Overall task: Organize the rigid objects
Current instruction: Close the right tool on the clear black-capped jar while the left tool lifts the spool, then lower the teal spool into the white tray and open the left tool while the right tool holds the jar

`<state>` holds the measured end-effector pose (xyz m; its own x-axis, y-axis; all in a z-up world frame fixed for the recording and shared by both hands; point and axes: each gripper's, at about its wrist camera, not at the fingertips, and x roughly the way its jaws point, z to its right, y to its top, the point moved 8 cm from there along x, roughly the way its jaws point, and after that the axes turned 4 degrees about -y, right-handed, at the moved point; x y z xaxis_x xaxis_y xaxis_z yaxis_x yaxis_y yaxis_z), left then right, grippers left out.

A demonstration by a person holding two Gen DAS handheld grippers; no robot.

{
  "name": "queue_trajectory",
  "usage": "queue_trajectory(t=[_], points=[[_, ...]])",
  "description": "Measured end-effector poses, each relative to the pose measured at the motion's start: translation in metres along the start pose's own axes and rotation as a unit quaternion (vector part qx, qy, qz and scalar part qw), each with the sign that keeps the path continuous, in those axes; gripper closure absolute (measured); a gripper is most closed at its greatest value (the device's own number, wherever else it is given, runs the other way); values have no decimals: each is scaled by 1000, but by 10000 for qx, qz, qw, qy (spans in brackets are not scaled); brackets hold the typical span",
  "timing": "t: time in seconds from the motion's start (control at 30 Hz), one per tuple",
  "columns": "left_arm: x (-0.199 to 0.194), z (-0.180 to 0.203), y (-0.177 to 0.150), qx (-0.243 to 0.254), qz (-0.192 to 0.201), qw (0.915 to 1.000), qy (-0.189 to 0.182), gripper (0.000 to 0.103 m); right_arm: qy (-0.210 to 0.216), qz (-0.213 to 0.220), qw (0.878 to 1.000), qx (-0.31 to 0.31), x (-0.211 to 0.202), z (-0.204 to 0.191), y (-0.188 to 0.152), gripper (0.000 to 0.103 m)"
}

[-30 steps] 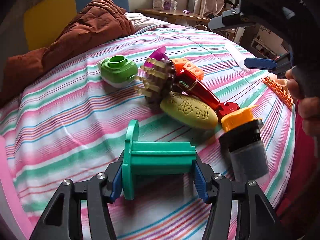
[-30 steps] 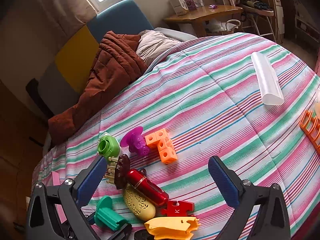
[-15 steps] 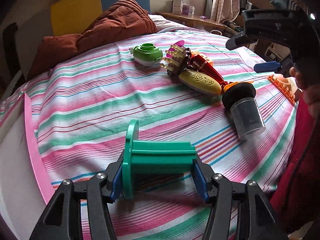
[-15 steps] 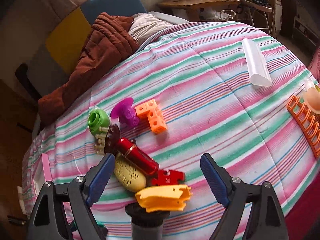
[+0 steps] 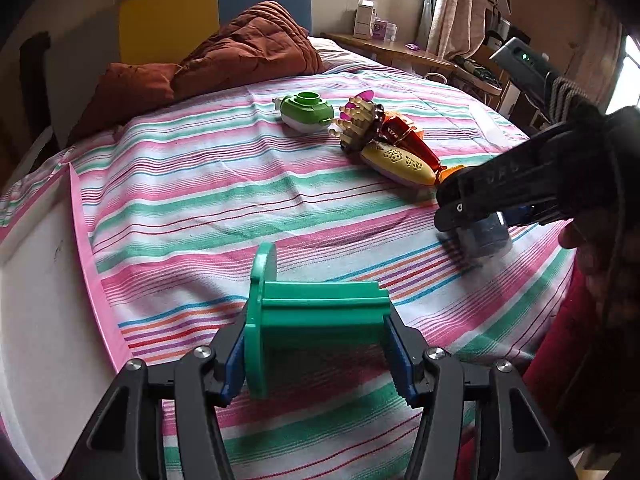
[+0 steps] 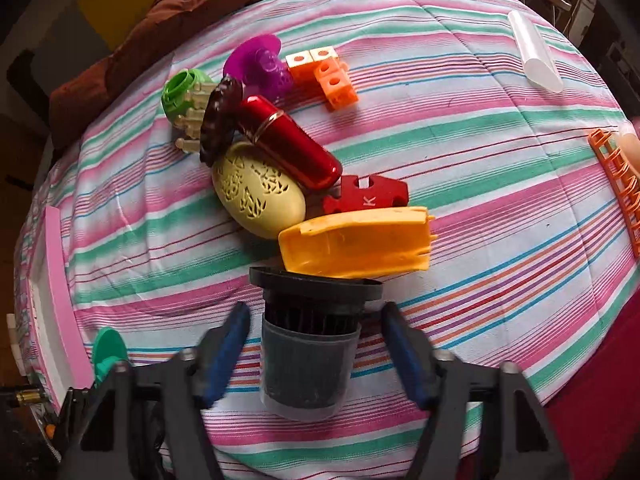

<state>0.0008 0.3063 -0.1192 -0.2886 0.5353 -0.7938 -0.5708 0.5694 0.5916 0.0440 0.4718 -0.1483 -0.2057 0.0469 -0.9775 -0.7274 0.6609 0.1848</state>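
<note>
Writing: a white letter K on the flat red plastic puzzle-shaped piece [image 6: 366, 199]; I can read no other lettering.
My left gripper [image 5: 316, 354]: pinching the teal plastic flanged spool [image 5: 316, 316] by both ends, above the striped bedspread [image 5: 200, 208].
My right gripper [image 6: 316, 354]: jaws closing, pads not yet touching the black-capped grey ribbed plastic cylinder [image 6: 310, 354] between them.
Cylinder's neighbours: yellow plastic wedge [image 6: 356, 242] touching its cap at 12 o'clock; cream perforated egg-shaped case [image 6: 258, 196] at 11 o'clock.
</note>
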Motion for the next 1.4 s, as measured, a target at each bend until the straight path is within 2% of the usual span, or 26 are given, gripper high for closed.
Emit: queue_trajectory(t=[0.07,0.17,0.2,0.33,0.43,0.5,0.7,1.03,1.4], points=[[-5,-2,-4,-55,14,10000,20,44,-210,268,9989,-330,-2,-8,-2,59],[-14,-6,-5,-131,76,9999,50,44,616,340,9945,-780,-6,-38,-11,59],[-19,-6,-4,-144,121,9998,54,44,722,352,9924,-928,-7,-46,-13,59],[-39,-9,-1,-171,303,9993,135,44,615,501,9844,-1568,-6,-81,-11,59],[-53,-17,5,-241,421,9985,255,44,237,531,9782,-1996,7,-96,-3,59],[-62,-23,7,-304,502,9977,331,44,39,744,9712,-2262,7,-100,2,59],[-78,-49,13,-601,590,9947,585,44,313,817,9697,-2281,7,-94,1,59],[-94,-78,12,-952,639,9895,878,44,70,1023,9616,-2544,4,-95,-4,59],[-109,-126,4,-1471,713,9793,1198,44,-39,1177,9570,-2650,-2,-89,-5,59]])
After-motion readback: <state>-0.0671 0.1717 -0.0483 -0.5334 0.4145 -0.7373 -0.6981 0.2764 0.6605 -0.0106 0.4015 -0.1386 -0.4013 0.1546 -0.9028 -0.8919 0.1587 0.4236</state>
